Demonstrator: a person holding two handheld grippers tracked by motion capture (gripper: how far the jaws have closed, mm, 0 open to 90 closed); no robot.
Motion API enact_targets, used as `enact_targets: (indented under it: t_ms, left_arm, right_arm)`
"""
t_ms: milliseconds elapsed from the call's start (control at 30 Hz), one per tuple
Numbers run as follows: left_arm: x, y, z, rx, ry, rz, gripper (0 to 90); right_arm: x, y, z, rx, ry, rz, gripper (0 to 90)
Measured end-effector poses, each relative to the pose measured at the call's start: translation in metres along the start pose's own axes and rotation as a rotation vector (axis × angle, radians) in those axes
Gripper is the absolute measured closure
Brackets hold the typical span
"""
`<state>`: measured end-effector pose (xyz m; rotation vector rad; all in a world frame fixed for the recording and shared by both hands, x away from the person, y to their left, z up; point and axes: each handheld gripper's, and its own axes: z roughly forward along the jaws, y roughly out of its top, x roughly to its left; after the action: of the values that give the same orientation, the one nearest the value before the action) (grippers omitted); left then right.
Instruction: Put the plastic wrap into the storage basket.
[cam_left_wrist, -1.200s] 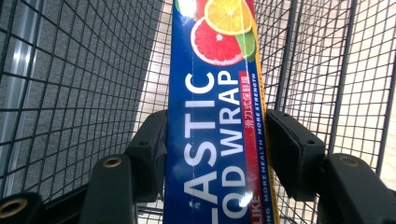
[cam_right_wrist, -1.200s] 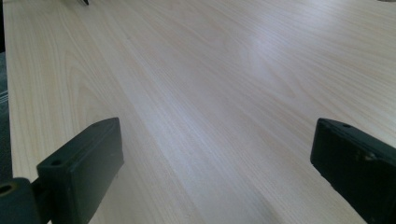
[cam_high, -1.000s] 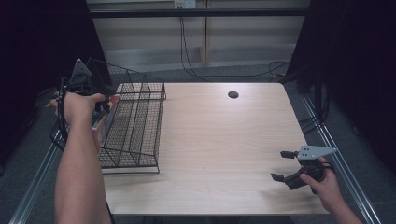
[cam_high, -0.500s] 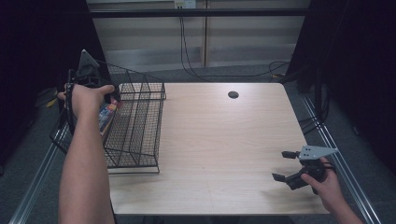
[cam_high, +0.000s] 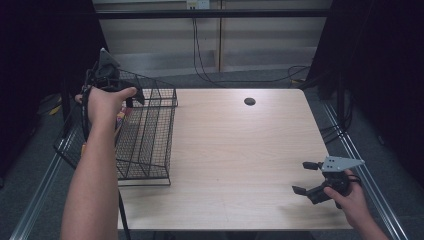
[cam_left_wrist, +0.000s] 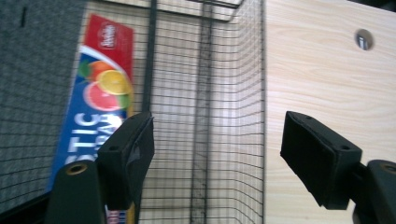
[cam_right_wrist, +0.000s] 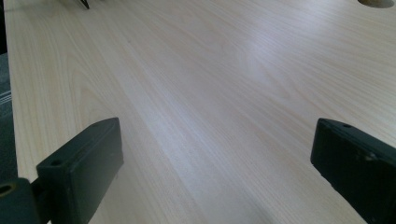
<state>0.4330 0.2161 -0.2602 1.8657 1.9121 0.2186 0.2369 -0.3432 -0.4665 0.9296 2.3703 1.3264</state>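
A black wire basket (cam_high: 147, 142) stands at the table's left edge and juts out past it. A blue and red box (cam_left_wrist: 100, 93) printed with citrus fruit lies inside it along the left side, and shows as a strip of colour (cam_high: 121, 116) beside the hand. My left gripper (cam_high: 131, 97) hovers over the basket's far end. Its jaws have just been opening, and in the left gripper view (cam_left_wrist: 217, 126) nothing sits between them. My right gripper (cam_high: 300, 177) rests open above the bare near right of the table, its jaws wide apart (cam_right_wrist: 217, 135).
The light wood table (cam_high: 240, 150) has a round cable hole (cam_high: 249, 101) near its far edge. Metal rails run along both sides of the table. Cables hang at the back wall, and grey carpet lies beneath the basket's overhang.
The left hand has lifted and moved toward the basket's far end, and its jaws have spread apart. The right hand has stayed where it was.
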Motion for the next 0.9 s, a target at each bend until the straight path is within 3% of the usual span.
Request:
enact_targets:
  t_ms: [167, 267, 400, 600, 900]
  left_arm:
    - [-0.014, -0.002, 0.002, 0.008, -0.03, 0.041, 23.7]
    - [-0.017, -0.002, 0.003, 0.005, -0.041, 0.043, 23.2]
    - [-0.029, -0.005, 0.008, -0.019, -0.078, 0.089, 20.7]
    - [-0.044, -0.009, 0.015, -0.005, -0.115, 0.136, 19.5]
    - [-0.062, -0.015, 0.022, 0.0, -0.155, 0.178, 15.9]
  right_arm:
    - [-0.001, 0.001, 0.0, -0.008, -0.001, 0.001, 2.2]
    - [-0.002, 0.001, -0.001, -0.011, -0.002, 0.002, 2.2]
    - [-0.002, 0.002, -0.001, -0.009, -0.002, 0.0, 2.2]
    - [-0.002, 0.003, -0.001, -0.012, 0.002, 0.001, 2.2]
    - [-0.001, 0.003, -0.001, -0.013, 0.002, -0.006, 2.2]
